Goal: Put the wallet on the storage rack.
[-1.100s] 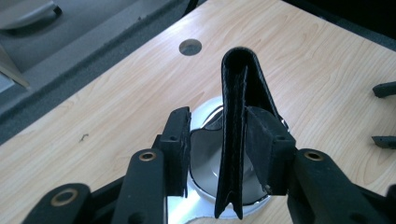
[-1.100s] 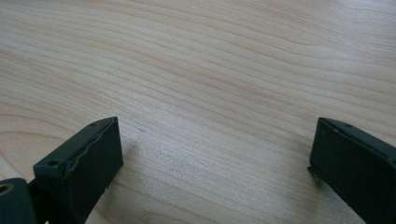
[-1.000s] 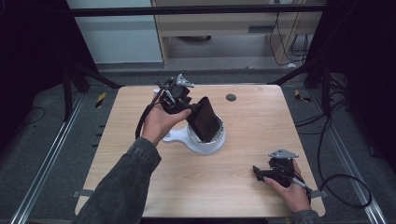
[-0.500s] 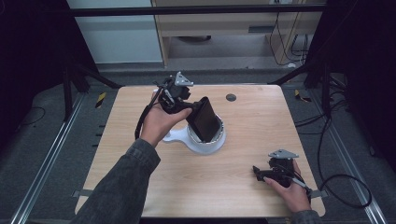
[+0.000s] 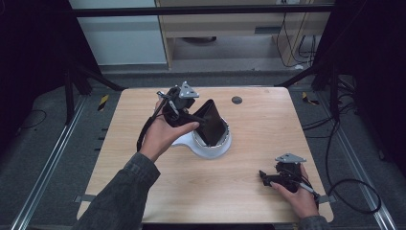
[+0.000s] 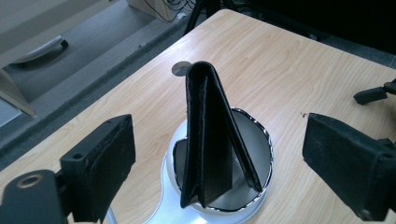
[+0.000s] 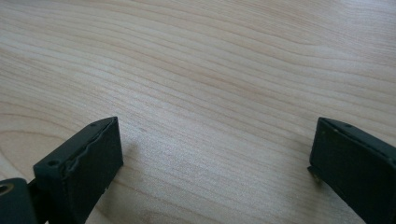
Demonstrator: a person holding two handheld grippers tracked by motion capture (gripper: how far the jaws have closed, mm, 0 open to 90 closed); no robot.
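A black folded wallet (image 5: 211, 122) stands on its edge in a white bowl (image 5: 209, 153) with a shiny rim, near the table's middle. My left gripper (image 5: 195, 116) sits at the wallet's left side, a little above the bowl. Its jaws have just been opening and now stand wide. In the left gripper view the wallet (image 6: 208, 140) rises between the two pads (image 6: 109, 161) without touching either. My right gripper (image 5: 264, 176) rests on the wood at the front right, open, with only bare table between its jaws (image 7: 215, 154).
The wooden table (image 5: 268, 124) has a small grey round cap (image 5: 236, 100) behind the bowl. Dark floor, metal rails and cables surround the table. A cable trails from each gripper.
The left jaws have spread apart and let go of the wallet, which now stands by itself in the bowl. The right hand has not moved.
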